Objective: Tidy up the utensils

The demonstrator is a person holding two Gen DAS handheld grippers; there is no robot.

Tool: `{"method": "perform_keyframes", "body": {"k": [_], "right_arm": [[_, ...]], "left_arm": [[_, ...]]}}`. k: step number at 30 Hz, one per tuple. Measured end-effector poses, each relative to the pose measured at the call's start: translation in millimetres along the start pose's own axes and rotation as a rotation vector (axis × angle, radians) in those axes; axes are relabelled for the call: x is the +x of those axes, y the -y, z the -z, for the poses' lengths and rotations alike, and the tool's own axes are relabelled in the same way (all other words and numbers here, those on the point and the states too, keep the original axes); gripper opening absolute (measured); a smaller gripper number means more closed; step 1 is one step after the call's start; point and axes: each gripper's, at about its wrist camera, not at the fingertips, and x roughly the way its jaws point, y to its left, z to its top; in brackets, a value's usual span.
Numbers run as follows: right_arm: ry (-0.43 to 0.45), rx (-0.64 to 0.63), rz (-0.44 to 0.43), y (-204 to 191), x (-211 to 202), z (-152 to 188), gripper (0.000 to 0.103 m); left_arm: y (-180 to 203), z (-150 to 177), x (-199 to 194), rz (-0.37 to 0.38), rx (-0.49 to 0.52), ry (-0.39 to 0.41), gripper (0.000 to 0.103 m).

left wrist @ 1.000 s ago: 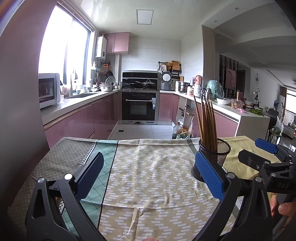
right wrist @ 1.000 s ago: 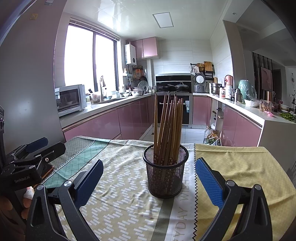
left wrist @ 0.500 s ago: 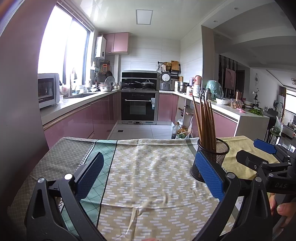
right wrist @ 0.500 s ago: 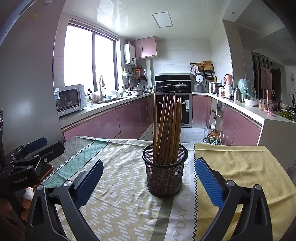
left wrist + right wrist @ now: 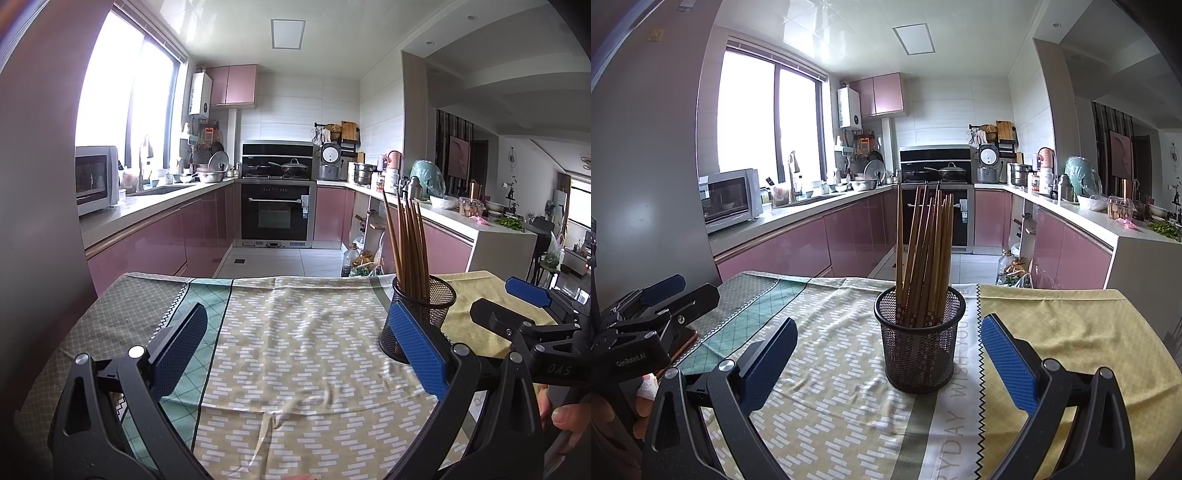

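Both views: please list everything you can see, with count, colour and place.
holder: one, black mesh, on the cloth, ahead of the right gripper
chopsticks: a bundle, brown, upright in the holder
cloth: one, patterned beige, green and yellow, covers the table
microwave: one, silver, left counter
oven: one, black, far wall
rice cooker: one, silver, right of the stove
left gripper: one, black with blue fingers, open
right gripper: one, black with blue fingers, open
hand: one, holds the right gripper

A home kitchen: pink cabinets (image 5: 798,254), built-in oven (image 5: 275,216), microwave (image 5: 729,199), rice cooker (image 5: 988,163).
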Motion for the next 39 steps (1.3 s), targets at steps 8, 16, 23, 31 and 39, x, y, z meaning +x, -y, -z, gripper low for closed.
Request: {"method": "perform_keyframes", "body": {"k": [8,16,23,31,39], "right_arm": [[-0.001,0.001,-0.002,0.3,0.5,-1.1,0.096],[-0.001,0.001,-0.001,-0.3,0.1,-2.0,0.096],[-0.001,0.000,-0.002,-0.8,0.2,-2.3,0.096],[-0.002,0.001,-0.002,-1.2,0.7,-2.5,0.096],[-0.002,0.001,-0.002,-1.0,0.6,-2.1,0.096]], "left_arm": [[1.7,0.5,-1.1,0.002,-0.002,-0.003,0.097],[2.6,0.8,-1.2,0.002,-0.001,-0.004,0.097],[2.0,1.2,-1.0,0.003,-0.002,-0.004,0.097],[2.7,1.5,-1.0,0.002,-0.002,-0.004,0.097],[2.6,1.7,-0.8,0.004,-0.002,-0.005,0.097]]}}
